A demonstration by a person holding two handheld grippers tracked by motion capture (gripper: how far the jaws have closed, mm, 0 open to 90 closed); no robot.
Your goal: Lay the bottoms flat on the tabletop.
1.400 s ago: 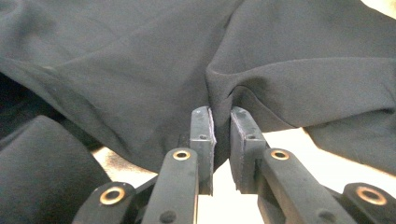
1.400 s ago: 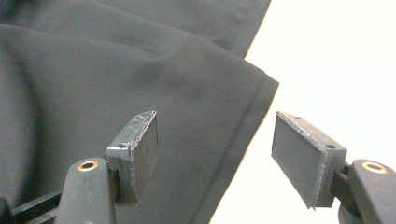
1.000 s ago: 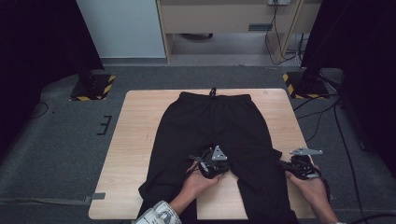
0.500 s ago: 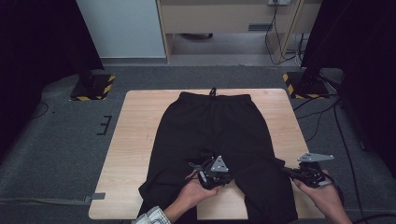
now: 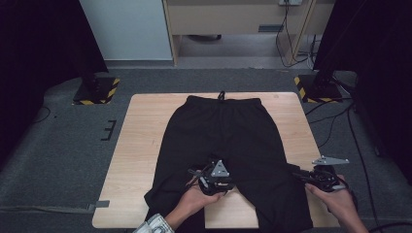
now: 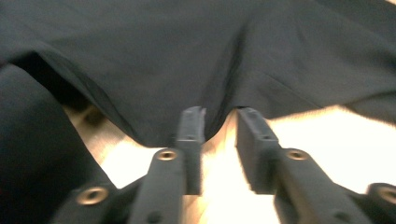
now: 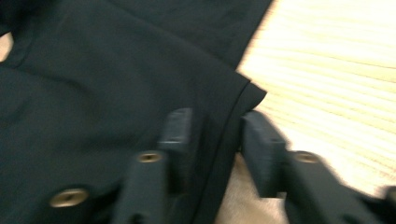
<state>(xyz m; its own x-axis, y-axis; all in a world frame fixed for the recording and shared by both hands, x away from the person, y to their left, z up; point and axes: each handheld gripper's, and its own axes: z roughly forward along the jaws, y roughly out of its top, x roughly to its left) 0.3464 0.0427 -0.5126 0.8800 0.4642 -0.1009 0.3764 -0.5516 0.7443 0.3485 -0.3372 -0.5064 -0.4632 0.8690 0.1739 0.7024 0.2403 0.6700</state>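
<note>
Black trousers (image 5: pixel 221 138), soft matte cloth, lie flat on pale wooden table (image 5: pixel 138 145).

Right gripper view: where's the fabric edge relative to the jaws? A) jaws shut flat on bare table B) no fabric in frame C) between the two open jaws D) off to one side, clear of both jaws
C: in the right gripper view the outer edge of the black trousers runs down through the gap of the right gripper, whose jaws stand apart on either side of it, over the wooden table.
</note>
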